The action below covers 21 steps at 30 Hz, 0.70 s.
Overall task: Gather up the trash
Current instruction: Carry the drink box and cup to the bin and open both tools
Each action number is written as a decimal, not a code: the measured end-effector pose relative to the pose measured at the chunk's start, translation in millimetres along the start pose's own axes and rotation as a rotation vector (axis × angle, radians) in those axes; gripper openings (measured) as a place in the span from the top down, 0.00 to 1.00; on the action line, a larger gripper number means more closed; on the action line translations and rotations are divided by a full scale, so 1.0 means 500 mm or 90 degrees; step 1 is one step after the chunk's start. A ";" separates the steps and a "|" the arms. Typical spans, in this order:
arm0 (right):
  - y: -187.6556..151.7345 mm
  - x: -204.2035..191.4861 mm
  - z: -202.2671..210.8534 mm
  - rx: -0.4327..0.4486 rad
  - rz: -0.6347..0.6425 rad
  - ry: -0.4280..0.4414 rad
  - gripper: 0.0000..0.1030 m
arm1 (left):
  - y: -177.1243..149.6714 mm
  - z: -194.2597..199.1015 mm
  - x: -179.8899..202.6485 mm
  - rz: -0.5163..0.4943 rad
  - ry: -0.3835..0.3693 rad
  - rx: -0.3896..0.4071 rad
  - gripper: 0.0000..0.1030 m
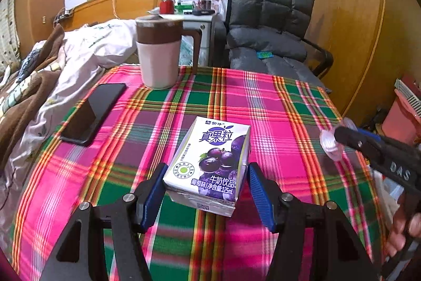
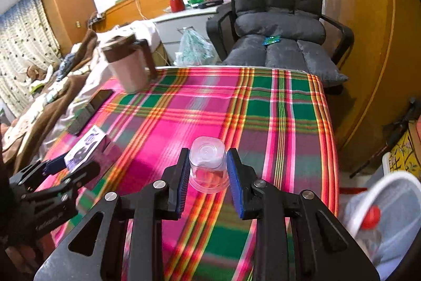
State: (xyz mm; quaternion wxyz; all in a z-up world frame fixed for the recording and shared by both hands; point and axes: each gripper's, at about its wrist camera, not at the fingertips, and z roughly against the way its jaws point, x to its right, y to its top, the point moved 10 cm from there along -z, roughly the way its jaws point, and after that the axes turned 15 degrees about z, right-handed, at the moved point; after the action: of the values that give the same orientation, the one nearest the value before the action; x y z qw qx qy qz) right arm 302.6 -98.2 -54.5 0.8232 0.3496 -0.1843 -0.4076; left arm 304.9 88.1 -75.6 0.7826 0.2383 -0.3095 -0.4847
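A purple-and-white grape milk carton (image 1: 210, 165) lies on the plaid tablecloth (image 1: 276, 107). My left gripper (image 1: 206, 175) is open with its blue pads on either side of the carton's near end, just apart from it. My right gripper (image 2: 208, 170) is shut on a clear plastic cup (image 2: 208, 165) and holds it above the cloth. In the left wrist view the cup (image 1: 330, 142) and right gripper (image 1: 339, 134) show at the right edge. The carton (image 2: 86, 146) and left gripper (image 2: 65, 162) show at the left of the right wrist view.
A pink and brown jug (image 1: 159, 52) and a black phone (image 1: 93, 112) sit at the table's far left. A bed with blankets (image 1: 39, 75) lies left. A grey padded chair (image 1: 268, 25) stands behind. A white mesh bin (image 2: 389, 217) with a red-capped bottle is at the lower right.
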 end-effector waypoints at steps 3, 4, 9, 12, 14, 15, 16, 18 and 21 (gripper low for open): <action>-0.015 -0.021 0.038 0.012 0.005 0.008 0.70 | -0.015 0.046 0.001 -0.001 -0.003 0.010 0.41; -0.021 -0.027 0.049 0.014 0.009 0.011 0.70 | -0.021 0.061 0.003 -0.002 -0.004 0.012 0.41; -0.055 -0.046 0.113 0.029 0.006 0.016 0.70 | -0.056 0.134 0.020 -0.014 -0.023 0.020 0.41; -0.071 -0.051 0.140 0.035 -0.001 0.016 0.70 | -0.079 0.172 0.034 -0.024 -0.033 0.023 0.41; -0.082 -0.052 0.158 0.040 -0.004 0.013 0.70 | -0.093 0.191 0.042 -0.031 -0.040 0.023 0.41; -0.087 -0.052 0.166 0.042 -0.006 0.012 0.70 | -0.100 0.199 0.047 -0.034 -0.042 0.023 0.41; -0.089 -0.053 0.169 0.042 -0.007 0.011 0.70 | -0.109 0.208 0.053 -0.039 -0.045 0.022 0.41; -0.101 -0.053 0.181 0.045 -0.014 0.010 0.70 | -0.126 0.222 0.065 -0.048 -0.051 0.020 0.41; -0.115 -0.053 0.197 0.049 -0.021 0.005 0.70 | -0.147 0.238 0.079 -0.059 -0.059 0.015 0.41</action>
State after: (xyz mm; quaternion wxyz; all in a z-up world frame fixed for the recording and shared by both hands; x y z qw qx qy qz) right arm 197.4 -143.1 -28.9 0.8031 0.3859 -0.1908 -0.4120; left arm 188.0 12.8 -32.2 0.7414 0.2390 -0.3396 -0.5272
